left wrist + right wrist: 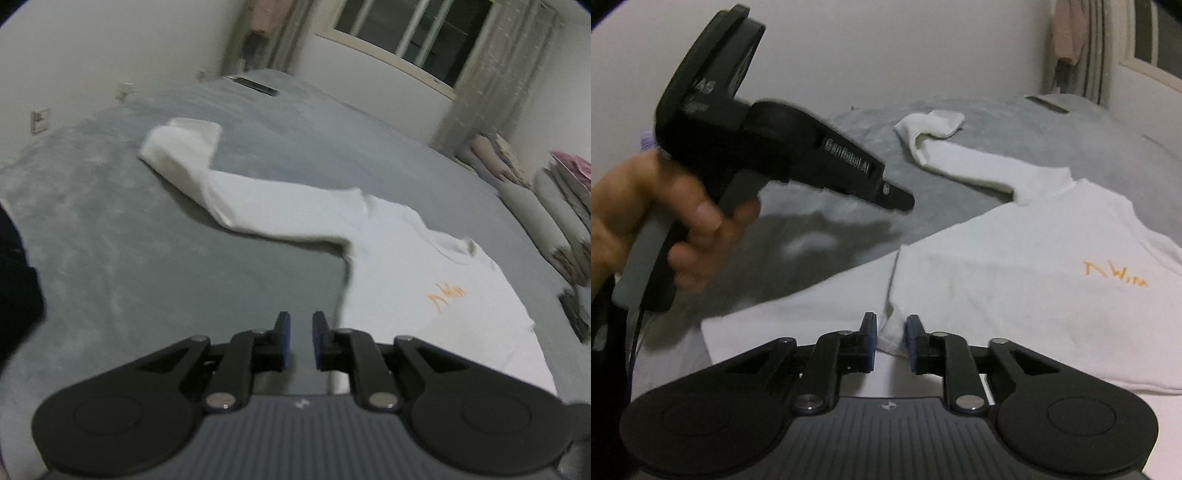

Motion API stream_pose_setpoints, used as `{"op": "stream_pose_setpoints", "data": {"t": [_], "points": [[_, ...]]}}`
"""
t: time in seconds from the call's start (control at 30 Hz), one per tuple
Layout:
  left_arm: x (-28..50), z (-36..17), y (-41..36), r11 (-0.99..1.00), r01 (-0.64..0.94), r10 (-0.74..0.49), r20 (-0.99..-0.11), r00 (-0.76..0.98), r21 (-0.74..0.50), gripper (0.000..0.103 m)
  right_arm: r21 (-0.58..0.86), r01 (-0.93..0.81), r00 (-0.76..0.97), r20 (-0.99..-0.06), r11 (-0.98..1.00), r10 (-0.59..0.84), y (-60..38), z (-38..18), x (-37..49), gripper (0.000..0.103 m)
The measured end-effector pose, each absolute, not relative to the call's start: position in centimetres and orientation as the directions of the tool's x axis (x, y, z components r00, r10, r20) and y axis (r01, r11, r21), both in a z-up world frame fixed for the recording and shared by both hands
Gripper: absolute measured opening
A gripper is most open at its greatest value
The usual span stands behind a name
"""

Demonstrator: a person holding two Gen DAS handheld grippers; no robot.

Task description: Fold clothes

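Note:
A white long-sleeved shirt [424, 280] with orange lettering [445, 293] lies spread on a grey bed. One sleeve [207, 173] stretches away to the far left, its cuff folded over. My left gripper [301, 332] hovers above bare blanket just left of the shirt's side edge, its jaws slightly apart and empty. In the right wrist view my right gripper [890, 336] is low over the shirt [1015, 277], shut on a raised fold of its white cloth. A hand [646, 206] holds the left gripper [901, 199] up at the left, above the blanket.
The grey blanket [147, 258] covers the whole bed. Pillows [546, 206] are stacked along the right side, under a window [406, 29]. A flat dark object [255, 85] lies at the bed's far end. Another dark item [576, 314] sits at the right edge.

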State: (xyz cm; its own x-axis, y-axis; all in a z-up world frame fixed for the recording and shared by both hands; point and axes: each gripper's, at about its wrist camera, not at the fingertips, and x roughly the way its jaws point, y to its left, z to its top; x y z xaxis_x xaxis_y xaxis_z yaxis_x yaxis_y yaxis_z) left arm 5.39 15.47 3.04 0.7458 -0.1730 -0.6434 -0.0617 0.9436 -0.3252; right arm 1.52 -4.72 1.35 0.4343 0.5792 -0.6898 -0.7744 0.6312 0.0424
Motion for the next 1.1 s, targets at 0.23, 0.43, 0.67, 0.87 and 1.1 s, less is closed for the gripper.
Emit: {"op": "stream_pose_setpoints", "data": {"t": [0.23,0.43,0.67,0.87,1.1], "points": [[9.0,4.6,16.7,0.961,-0.176,0.000,-0.635,0.773,-0.214,0.052,0.115,-0.785,0.422,-0.620,0.609,0.661,-5.6,2.7,2.0,0.044],[17.6,4.3,17.2,0.965,-0.260,0.176,-0.656,0.734,-0.033,0.065,0.188,-0.644,0.541,-0.573,0.741,0.616,-8.5,3.2,4.5,0.044],[24.8,2.5,18.4,0.929,-0.328,0.357,-0.652,0.669,0.172,0.064,0.236,-0.587,0.587,-0.535,0.774,0.608,-10.6,3.7,5.5,0.044],[26.0,2.0,19.6,0.917,-0.283,0.400,-0.649,0.647,0.282,0.010,0.263,-0.544,0.608,-0.530,0.797,0.591,-11.4,3.6,6.2,0.044],[19.8,6.9,22.7,0.962,-0.257,0.187,-0.465,0.865,-0.092,0.010,0.279,-0.518,0.629,-0.516,0.809,0.581,-12.3,3.9,6.3,0.044]]}}
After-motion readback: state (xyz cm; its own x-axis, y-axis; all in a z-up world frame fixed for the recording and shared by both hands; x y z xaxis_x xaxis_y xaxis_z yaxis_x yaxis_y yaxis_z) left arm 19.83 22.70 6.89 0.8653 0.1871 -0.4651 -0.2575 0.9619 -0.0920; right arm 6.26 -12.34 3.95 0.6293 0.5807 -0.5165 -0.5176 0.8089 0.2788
